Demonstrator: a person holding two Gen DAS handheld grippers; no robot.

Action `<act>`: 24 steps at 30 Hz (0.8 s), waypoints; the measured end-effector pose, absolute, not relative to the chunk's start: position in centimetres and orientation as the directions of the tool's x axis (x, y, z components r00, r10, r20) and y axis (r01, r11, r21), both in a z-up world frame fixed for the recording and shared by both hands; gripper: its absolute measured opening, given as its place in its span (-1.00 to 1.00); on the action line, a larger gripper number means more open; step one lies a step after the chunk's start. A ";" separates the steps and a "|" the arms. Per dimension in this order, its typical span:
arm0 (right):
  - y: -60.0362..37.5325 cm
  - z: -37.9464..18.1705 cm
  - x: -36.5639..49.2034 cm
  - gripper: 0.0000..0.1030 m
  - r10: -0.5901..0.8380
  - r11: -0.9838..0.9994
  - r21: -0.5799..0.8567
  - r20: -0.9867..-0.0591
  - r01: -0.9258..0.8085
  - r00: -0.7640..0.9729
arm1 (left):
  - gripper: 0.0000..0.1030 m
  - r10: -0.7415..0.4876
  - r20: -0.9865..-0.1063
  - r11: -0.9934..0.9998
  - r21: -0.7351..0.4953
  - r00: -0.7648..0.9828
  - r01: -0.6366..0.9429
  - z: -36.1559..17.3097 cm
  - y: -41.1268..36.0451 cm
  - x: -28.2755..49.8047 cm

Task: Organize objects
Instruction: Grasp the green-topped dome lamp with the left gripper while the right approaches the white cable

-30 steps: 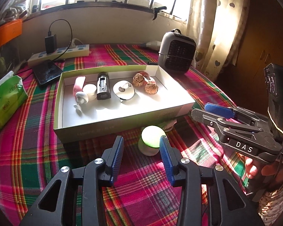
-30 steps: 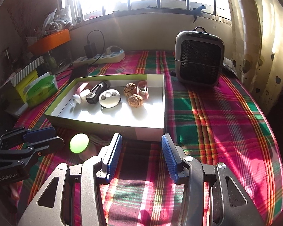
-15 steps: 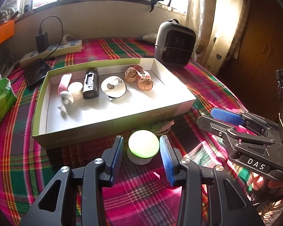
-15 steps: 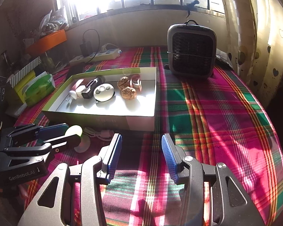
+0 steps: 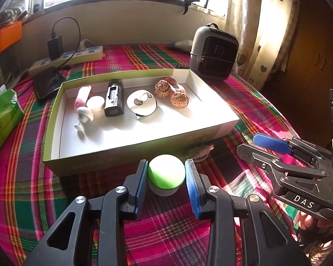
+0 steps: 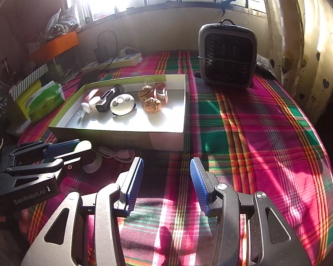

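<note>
- The bench (image 5: 250,102) is covered by a plaid cloth of pink, green and red.
- A shallow open box (image 5: 131,153) is set in the middle of it, its long side running left to right.
- Inside the box, along the far wall, are seen a pink tube (image 5: 83,94), a black device (image 5: 115,98), a white round case (image 5: 142,104) and two walnuts (image 5: 179,99).
- Far right of the box a small grey heater (image 5: 213,51) is placed; far left, a power strip (image 5: 71,58) with a black charger plugged in, and a dark phone (image 5: 47,85).
- At the left edge a green tissue pack (image 5: 2,119) is found.
- A coiled white cable (image 6: 115,154) lies against the near wall of the box, just beyond the task's thing.
- The task's thing, a small mushroom-shaped lamp (image 5: 166,177) with a pale green dome on a white base, stands upright on the cloth just near the box's near wall.
- The left gripper (image 5: 166,177) is placed around the dome, its blue fingers (image 5: 142,184) touching or almost touching it on both sides; a firm pinch cannot be told.
- The right gripper (image 6: 166,181) is held over bare cloth to the right, its fingers spread and holding nothing.
</note>
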State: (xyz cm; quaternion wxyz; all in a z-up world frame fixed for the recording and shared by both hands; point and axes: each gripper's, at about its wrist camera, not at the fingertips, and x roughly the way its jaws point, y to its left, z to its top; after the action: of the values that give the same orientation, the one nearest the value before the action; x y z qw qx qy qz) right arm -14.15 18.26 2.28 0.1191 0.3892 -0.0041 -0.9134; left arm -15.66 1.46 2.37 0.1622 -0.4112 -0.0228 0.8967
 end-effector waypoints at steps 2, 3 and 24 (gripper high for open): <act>18.0 2.2 -14.2 -0.11 -0.229 -0.969 0.104 -0.713 0.222 -0.663 | -0.39 0.302 -0.731 -0.949 -0.168 -0.612 -0.267 2.4 1.2 -15.5; 17.9 2.2 -14.2 -0.11 -0.232 -0.968 0.105 -0.716 0.226 -0.659 | -0.39 0.301 -0.730 -0.949 -0.169 -0.613 -0.265 2.4 1.0 -15.4; 13.1 0.9 -16.2 -0.11 -0.341 -0.921 0.150 -0.757 0.359 -0.558 | -0.39 0.246 -0.727 -0.969 -0.185 -0.641 -0.162 2.4 -4.7 -14.6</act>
State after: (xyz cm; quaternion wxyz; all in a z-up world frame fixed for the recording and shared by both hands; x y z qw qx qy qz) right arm -16.24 13.07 0.86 0.1981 0.4266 0.0106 -0.8824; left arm -14.63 -4.73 2.36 0.1126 -0.4083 -0.0516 0.9044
